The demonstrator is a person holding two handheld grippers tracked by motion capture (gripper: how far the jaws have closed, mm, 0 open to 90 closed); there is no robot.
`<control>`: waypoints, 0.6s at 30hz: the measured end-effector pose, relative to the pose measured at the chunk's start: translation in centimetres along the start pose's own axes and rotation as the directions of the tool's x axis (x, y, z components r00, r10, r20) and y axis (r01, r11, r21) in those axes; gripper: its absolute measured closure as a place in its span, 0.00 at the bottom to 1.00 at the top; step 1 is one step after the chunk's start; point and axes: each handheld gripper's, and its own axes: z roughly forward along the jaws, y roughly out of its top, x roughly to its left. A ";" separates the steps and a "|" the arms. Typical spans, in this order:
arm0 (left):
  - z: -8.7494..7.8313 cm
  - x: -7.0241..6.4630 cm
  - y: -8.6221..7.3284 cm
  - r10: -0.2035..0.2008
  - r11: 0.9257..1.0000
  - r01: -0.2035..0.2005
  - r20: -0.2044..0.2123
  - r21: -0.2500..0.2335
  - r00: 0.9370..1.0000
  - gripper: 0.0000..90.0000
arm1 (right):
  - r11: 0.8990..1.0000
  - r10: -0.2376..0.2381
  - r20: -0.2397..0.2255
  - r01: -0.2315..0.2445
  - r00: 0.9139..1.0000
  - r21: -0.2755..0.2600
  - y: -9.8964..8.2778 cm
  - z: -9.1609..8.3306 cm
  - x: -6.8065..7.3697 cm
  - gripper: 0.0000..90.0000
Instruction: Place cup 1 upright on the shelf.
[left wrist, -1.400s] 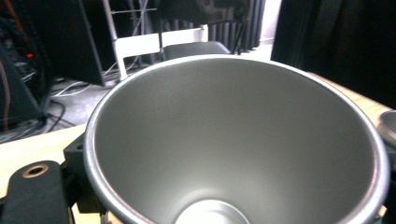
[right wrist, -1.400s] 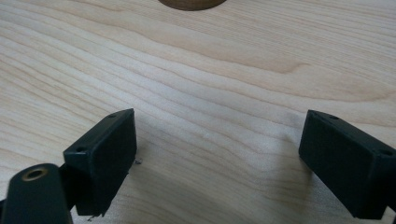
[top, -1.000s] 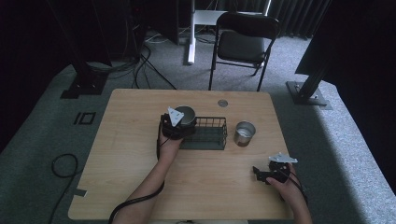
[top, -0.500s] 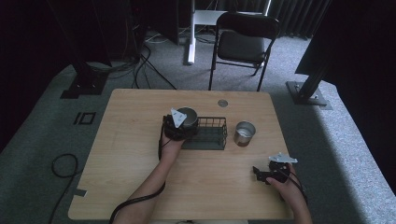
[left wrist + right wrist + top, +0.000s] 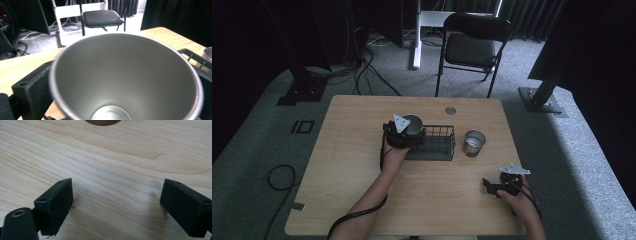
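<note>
Left gripper (image 5: 404, 131) sits near table centre, a little toward 11 o'clock, at the left end of the wire basket (image 5: 437, 145). Jaws clamped on a metal cup (image 5: 412, 125); in the left gripper view the cup (image 5: 125, 77) is seen mouth-up, slightly tilted, inside bare and grey, with a black jaw pressed against its outer wall at 8 o'clock. Cup is held over or just at the basket's left edge; whether it touches the wire, cannot tell. Basket rim (image 5: 192, 56) shows at 3 o'clock of the cup in that view.

Second metal cup (image 5: 473, 142) stands upright on the table (image 5: 352, 165), just beside the basket's right end, at 3 o'clock from it. Apart from both grippers.

Right gripper (image 5: 493, 186) low on the table at 5 o'clock from centre, well apart from basket and cups, hand behind it. In the right gripper view its jaws stand wide, bare wood grain between them, nothing held; tips close to or resting on the tabletop.

Small round disc (image 5: 450, 110) set in the table near the far edge, 12 o'clock from the basket. Folding chair (image 5: 472, 47) stands beyond the table's far edge.
</note>
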 end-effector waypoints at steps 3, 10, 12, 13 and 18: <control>-0.4 0.2 0.2 0.016 1.000 -0.016 0.004 0.005 1.000 0.00 | 1.000 0.000 0.000 0.000 1.000 0.000 0.0 0.0 0.0 0.12; -1.0 0.3 -0.1 0.048 0.999 -0.049 0.040 0.024 0.998 0.00 | 1.000 0.000 0.000 0.000 1.000 0.000 0.0 0.0 0.0 0.12; -1.3 0.3 -0.1 0.055 0.998 -0.056 0.047 0.028 0.997 0.00 | 1.000 0.000 0.000 0.000 1.000 0.000 0.0 0.0 0.0 0.12; -1.4 0.4 -0.1 0.062 0.997 -0.064 0.047 0.035 0.997 0.00 | 1.000 0.000 0.000 0.000 1.000 0.000 0.0 0.0 0.0 0.12; -2.1 0.6 -0.1 0.061 0.998 -0.062 0.045 0.027 0.997 0.00 | 1.000 0.000 0.000 0.000 1.000 0.000 0.0 0.0 0.0 0.12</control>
